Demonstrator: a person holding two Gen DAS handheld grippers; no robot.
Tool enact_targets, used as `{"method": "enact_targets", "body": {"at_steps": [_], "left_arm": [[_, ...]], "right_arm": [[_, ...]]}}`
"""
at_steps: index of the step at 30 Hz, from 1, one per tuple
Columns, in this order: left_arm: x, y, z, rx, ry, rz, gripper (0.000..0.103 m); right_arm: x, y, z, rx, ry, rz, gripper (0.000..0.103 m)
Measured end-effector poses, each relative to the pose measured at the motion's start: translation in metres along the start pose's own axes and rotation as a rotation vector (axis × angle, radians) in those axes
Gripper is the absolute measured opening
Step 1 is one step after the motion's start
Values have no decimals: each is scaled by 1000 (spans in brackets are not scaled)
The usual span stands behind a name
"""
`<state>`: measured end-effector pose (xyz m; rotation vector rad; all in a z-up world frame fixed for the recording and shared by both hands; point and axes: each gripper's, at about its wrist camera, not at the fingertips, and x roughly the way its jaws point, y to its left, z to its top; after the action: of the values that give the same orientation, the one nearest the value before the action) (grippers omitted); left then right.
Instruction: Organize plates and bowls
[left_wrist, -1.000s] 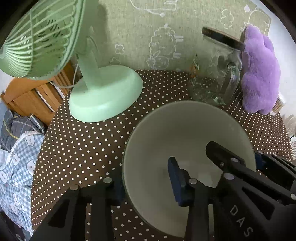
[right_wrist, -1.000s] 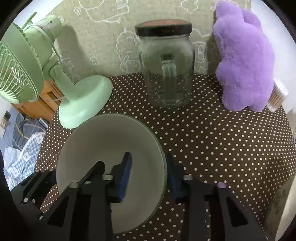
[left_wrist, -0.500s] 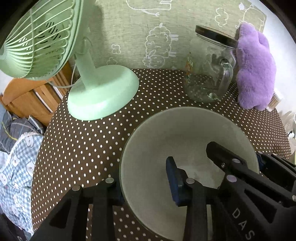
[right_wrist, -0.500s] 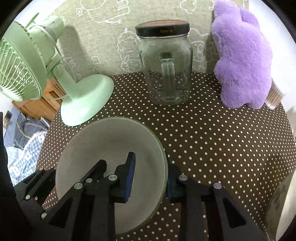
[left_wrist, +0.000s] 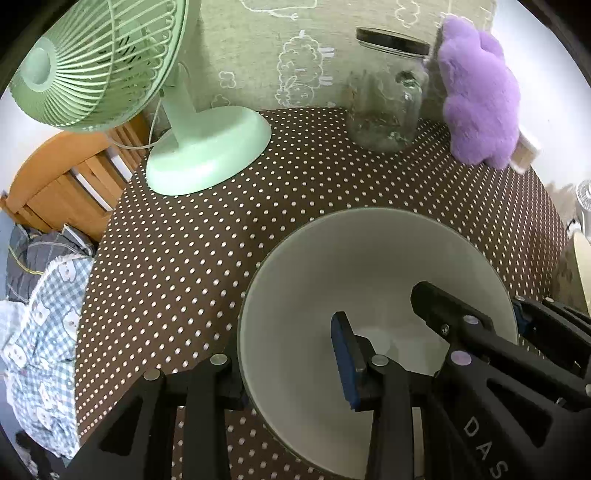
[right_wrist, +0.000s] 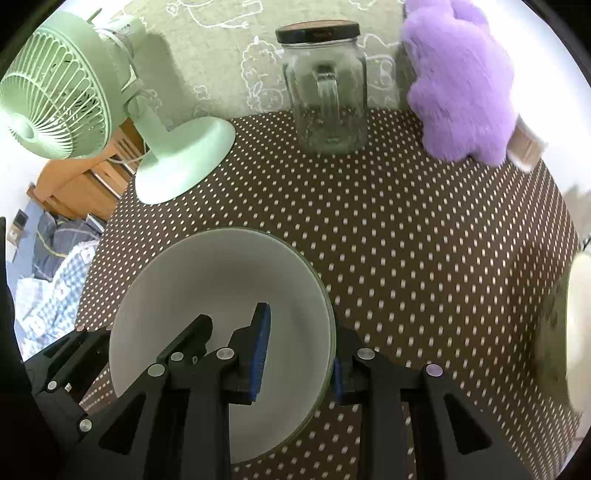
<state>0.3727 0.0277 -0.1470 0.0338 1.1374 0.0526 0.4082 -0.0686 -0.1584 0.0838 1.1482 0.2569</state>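
left gripper (left_wrist: 291, 363) and right gripper (right_wrist: 299, 350) clamping bowl (left_wrist: 354, 266) rim, dotted table (left_wrist: 207, 229)

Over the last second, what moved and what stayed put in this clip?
The pale bowl, held at opposite rims by the left gripper and right gripper, was carried towards the viewer and to the right, away from the glass jar and green fan. Neither grip changed. Jar, fan and purple plush stayed on the dotted tablecloth.
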Motion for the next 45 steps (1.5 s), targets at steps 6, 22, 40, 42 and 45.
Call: {"method": "enact_targets", "body": {"at_steps": [6,22,40,42,45], "left_arm": [[3,-2,-9,54,36,0,36],[6,-5,-23,118,80,-55,39],[-10,2,-25,138,54,-82,32],[-16,4,-26,145,46,-84,32],[-27,6,-26,150,33,-91,32]], "right_arm": [[-4,3,-14,4,20,-11,31],[-8,5,-32,23,62,-53,32],[-28,5,-34,13,41,-122,14],[-32,7,-34,15,40,-123,14],[-43,12,-38,18,26,-130,15]]}}
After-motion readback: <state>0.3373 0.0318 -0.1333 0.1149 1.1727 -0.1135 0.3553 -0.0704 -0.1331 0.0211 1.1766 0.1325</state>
